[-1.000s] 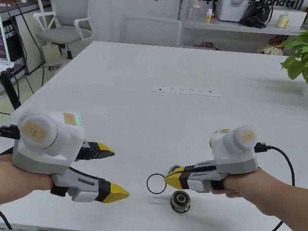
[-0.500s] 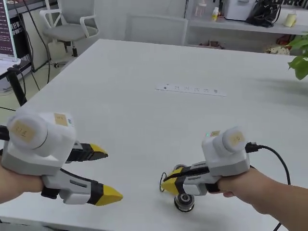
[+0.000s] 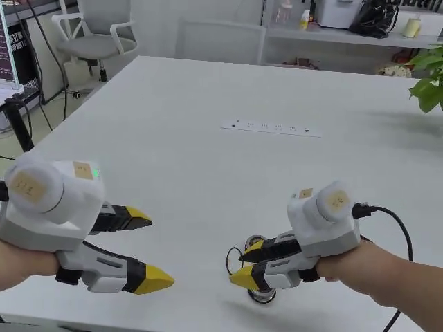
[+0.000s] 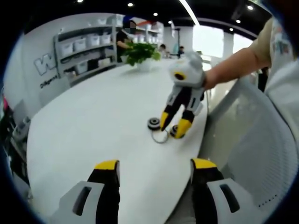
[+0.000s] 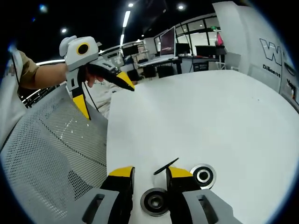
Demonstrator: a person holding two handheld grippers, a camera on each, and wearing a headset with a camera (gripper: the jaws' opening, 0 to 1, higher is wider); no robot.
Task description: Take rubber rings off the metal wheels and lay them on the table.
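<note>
A thin black rubber ring point(image 3: 231, 261) rests on the white table point(image 3: 208, 159) just left of my right gripper point(image 3: 246, 261), whose yellow-tipped jaws stand apart over it. In the right gripper view the ring point(image 5: 166, 166) shows edge-on by the gripper point(image 5: 151, 171); I cannot tell if they touch. One metal wheel point(image 5: 155, 200) sits between the jaws, another point(image 5: 203, 175) just outside them. A wheel point(image 3: 261, 296) peeks out under the gripper. My left gripper point(image 3: 150, 249) hovers open and empty at the left. From the left gripper point(image 4: 155, 164) I see the ring point(image 4: 160, 136).
A flat white power strip point(image 3: 271, 128) lies mid-table. A green plant point(image 3: 429, 86) stands at the right edge, an office chair point(image 3: 97, 34) beyond the far left corner. A white mesh chair point(image 5: 51, 154) sits against the near table edge point(image 3: 173, 325).
My right gripper, shut on the ring a second ago, has come down over the wheel and opened its jaws, letting the ring go. The left gripper has stayed about where it was.
</note>
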